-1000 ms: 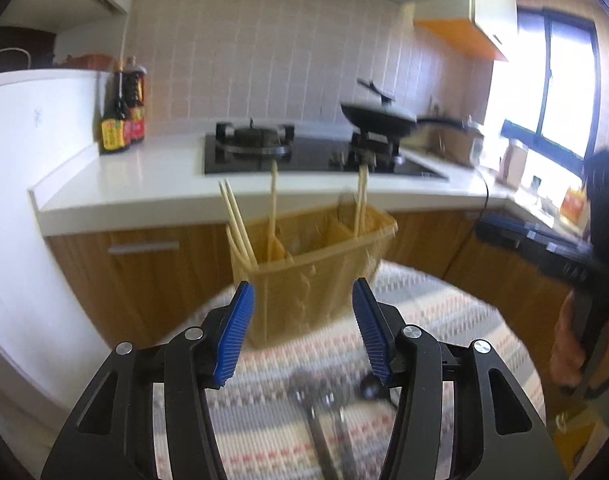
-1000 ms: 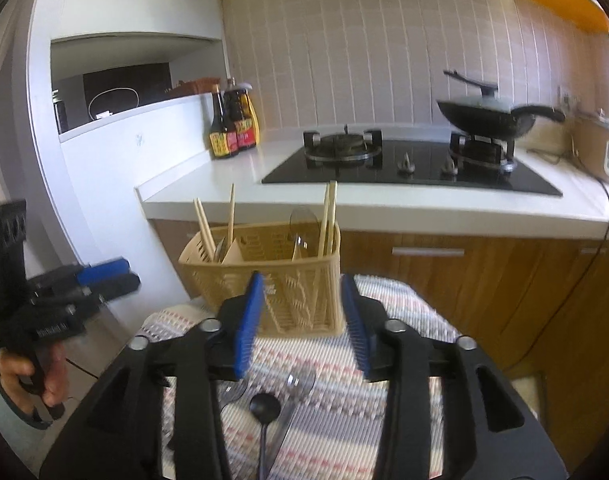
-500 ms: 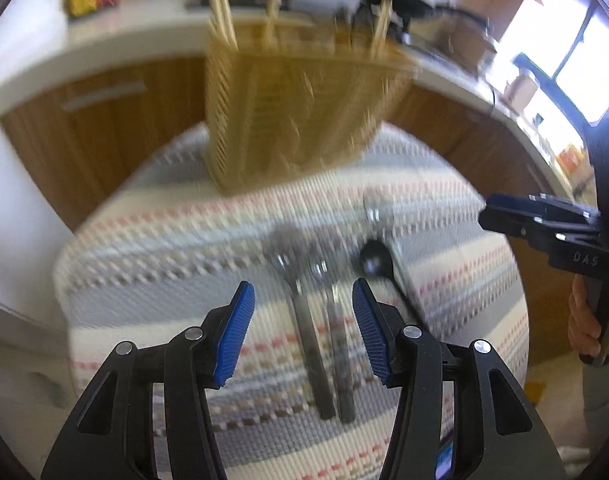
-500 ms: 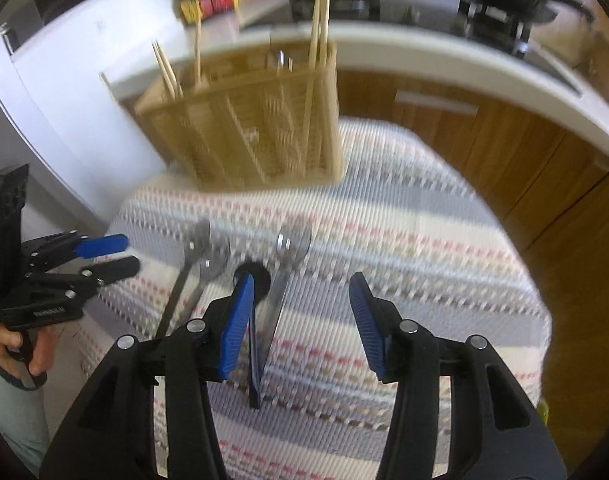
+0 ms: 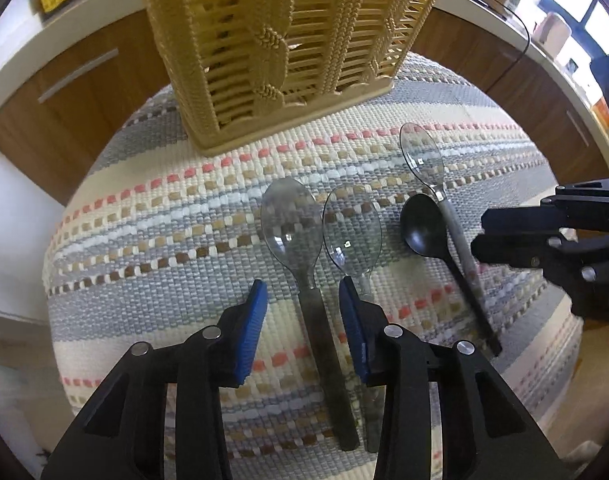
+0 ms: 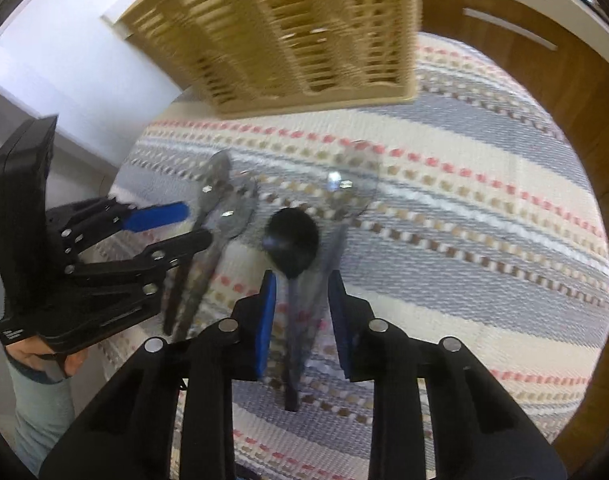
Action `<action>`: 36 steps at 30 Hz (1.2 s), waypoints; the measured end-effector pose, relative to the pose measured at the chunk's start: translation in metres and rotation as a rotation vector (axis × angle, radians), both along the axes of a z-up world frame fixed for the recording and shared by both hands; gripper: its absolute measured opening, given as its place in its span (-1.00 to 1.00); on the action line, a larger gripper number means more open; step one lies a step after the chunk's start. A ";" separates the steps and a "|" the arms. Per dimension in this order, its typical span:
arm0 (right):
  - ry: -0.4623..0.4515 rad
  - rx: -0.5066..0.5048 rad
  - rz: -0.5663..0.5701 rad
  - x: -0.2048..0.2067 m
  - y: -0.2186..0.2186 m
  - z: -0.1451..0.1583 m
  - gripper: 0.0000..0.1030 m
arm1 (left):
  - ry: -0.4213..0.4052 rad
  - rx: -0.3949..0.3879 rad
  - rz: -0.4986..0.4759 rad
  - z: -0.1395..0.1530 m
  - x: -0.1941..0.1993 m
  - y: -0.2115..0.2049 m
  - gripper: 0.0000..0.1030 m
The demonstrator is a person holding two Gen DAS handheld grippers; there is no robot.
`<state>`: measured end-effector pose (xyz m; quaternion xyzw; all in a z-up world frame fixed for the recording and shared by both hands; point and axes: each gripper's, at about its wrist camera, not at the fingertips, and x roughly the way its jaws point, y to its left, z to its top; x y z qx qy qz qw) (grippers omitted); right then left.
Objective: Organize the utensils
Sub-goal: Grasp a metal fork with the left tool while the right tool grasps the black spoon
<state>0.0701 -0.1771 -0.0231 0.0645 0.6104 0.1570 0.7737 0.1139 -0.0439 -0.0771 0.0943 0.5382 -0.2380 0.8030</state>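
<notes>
Several spoons lie side by side on a striped woven mat, in front of a tan slatted utensil basket. My left gripper is open, low over the mat, with the handle of the leftmost clear spoon between its fingers; a second clear spoon lies just right of it. My right gripper is open, its fingers on either side of the black spoon handle, with a clear spoon lying alongside. Each gripper shows in the other's view: the left gripper and the right gripper.
The mat covers a small round table. Wooden cabinet fronts and a white counter edge stand behind it. A white wall unit is at the left. The basket stands at the mat's far side.
Both grippers have tilted down from looking at the kitchen and dropped close to the mat. Each now has a spoon handle between its open fingers.
</notes>
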 end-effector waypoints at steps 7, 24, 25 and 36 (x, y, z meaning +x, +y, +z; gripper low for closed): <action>0.034 -0.040 0.043 0.003 0.024 -0.017 -0.62 | 0.004 -0.021 0.001 0.000 0.001 0.003 -0.43; -0.025 -0.176 0.086 -0.019 0.066 -0.032 -0.91 | -0.032 0.117 -0.002 -0.003 0.004 -0.029 -0.43; -0.027 -0.171 0.085 -0.023 0.061 -0.030 -0.91 | -0.031 0.118 -0.001 -0.003 0.004 -0.031 -0.45; -0.052 -0.051 0.052 -0.046 0.026 -0.009 -0.91 | -0.062 0.020 0.064 0.003 0.007 -0.006 -0.81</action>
